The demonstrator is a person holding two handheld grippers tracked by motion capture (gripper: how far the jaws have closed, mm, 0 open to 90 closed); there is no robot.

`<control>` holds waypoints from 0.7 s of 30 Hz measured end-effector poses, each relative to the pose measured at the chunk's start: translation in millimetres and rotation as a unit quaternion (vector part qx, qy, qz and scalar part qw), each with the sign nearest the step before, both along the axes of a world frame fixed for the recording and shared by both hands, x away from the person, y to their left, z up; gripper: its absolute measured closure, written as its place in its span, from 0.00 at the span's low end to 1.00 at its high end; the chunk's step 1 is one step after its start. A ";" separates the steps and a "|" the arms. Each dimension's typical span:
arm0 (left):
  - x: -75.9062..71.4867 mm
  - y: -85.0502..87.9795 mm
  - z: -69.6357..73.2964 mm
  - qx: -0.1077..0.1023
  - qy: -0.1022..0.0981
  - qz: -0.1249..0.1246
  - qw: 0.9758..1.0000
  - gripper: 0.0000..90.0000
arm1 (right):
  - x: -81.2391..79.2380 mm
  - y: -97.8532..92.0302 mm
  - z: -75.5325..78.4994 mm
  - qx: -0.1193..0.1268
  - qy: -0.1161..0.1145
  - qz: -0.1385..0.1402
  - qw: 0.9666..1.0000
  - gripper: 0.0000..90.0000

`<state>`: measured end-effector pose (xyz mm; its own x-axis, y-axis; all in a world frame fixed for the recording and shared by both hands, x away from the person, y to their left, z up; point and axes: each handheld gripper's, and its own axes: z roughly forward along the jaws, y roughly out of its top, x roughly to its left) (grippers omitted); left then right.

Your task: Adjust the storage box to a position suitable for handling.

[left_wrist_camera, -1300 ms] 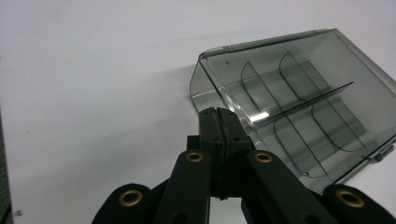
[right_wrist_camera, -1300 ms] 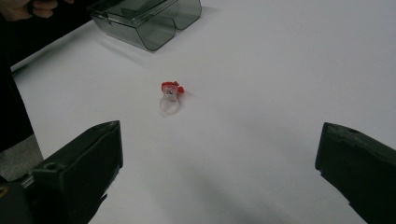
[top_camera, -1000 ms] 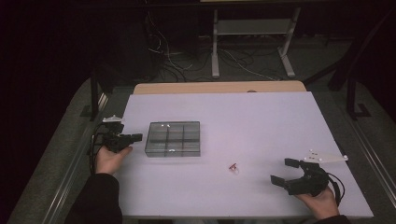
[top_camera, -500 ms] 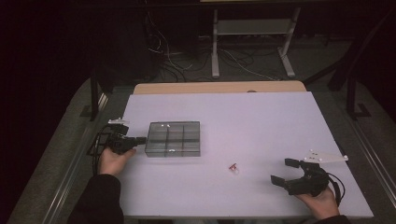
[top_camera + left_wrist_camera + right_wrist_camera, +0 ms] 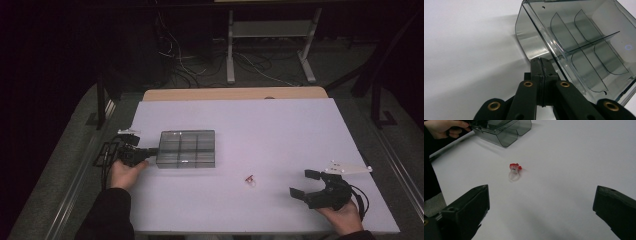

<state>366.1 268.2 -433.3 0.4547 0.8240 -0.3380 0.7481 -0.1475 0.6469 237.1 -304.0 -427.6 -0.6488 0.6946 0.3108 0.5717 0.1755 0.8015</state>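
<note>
A smoky clear plastic organiser box (image 5: 186, 148) with several compartments lies on the white table (image 5: 280, 130), left of centre. My left gripper (image 5: 150, 150) is shut, and its tip rests against the box's left edge. In the left gripper view the jaws (image 5: 541, 61) are pressed together at the lower rim of the box (image 5: 584, 45), with nothing visible between them. A small clear ring with a red top (image 5: 249, 179) lies on the table in front of my right gripper (image 5: 302, 183), which is open near the front right. In the right gripper view the ring (image 5: 514, 171) lies beyond the spread gripper (image 5: 541, 212).
The box (image 5: 504, 131) and the person's left hand (image 5: 444, 127) are seen far off in the right gripper view. A wooden strip (image 5: 235, 93) borders the table's far edge. Beyond it are a metal stand (image 5: 270, 30) and floor cables (image 5: 175, 60).
My left gripper has moved right until its shut tip reached the box's left edge. The right gripper and the ring have stayed put.
</note>
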 end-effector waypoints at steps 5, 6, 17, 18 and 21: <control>1.0 -12.2 -0.9 -0.003 0.000 -0.013 1.000 0.99 | -0.1 -0.3 0.1 0.000 -0.002 0.000 1.000 0.01; 1.5 -14.8 -1.3 -0.005 -0.001 -0.016 1.000 0.99 | -0.2 -0.3 0.1 0.000 -0.001 0.000 1.000 0.01; 3.8 -42.0 -1.8 -0.005 -0.010 -0.043 0.999 0.99 | -0.5 -0.3 0.4 -0.005 -0.002 0.000 1.000 0.01; 4.1 -43.6 -1.7 -0.004 -0.009 -0.044 0.999 0.99 | -0.6 -0.3 0.5 -0.005 -0.002 0.001 1.000 0.01; 4.9 -49.2 -1.8 -0.005 -0.010 -0.049 0.999 0.99 | -0.4 -0.3 0.3 -0.005 -0.002 0.001 1.000 0.01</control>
